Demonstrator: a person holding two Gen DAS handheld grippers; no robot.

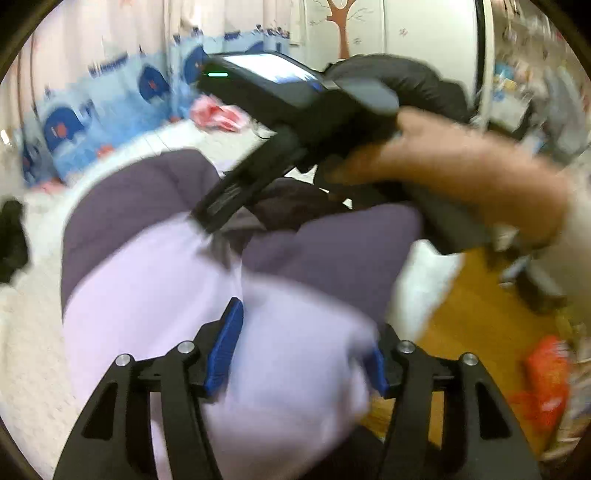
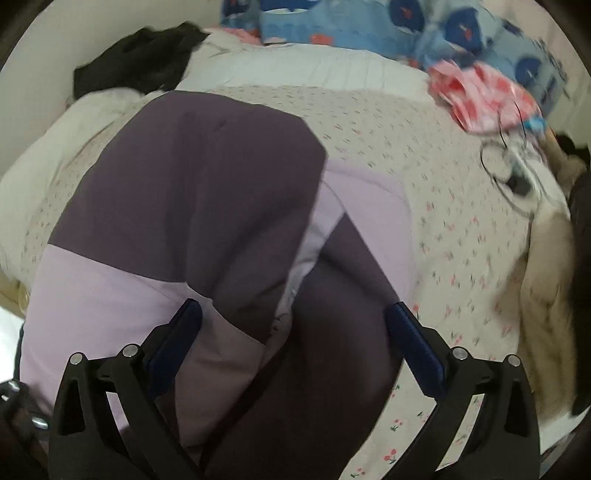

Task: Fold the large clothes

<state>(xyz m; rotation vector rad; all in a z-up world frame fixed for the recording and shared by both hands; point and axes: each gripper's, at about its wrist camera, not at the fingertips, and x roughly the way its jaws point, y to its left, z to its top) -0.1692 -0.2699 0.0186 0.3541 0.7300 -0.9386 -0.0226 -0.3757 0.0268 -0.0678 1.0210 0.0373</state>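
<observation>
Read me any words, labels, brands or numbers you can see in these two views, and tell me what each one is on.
None can be read.
Blue patterned bedding: dark marks in its print, too blurred to tell if they are text.
Screen on the right-hand device: lit, nothing legible.
Orange bag on the floor: blurred.
Purple garment: no visible label.

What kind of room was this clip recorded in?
Most likely a bedroom at home: the purple jacket lies on a bed with a floral sheet, blue patterned bedding is heaped at the far side, and a tree decal decorates the wall.
</observation>
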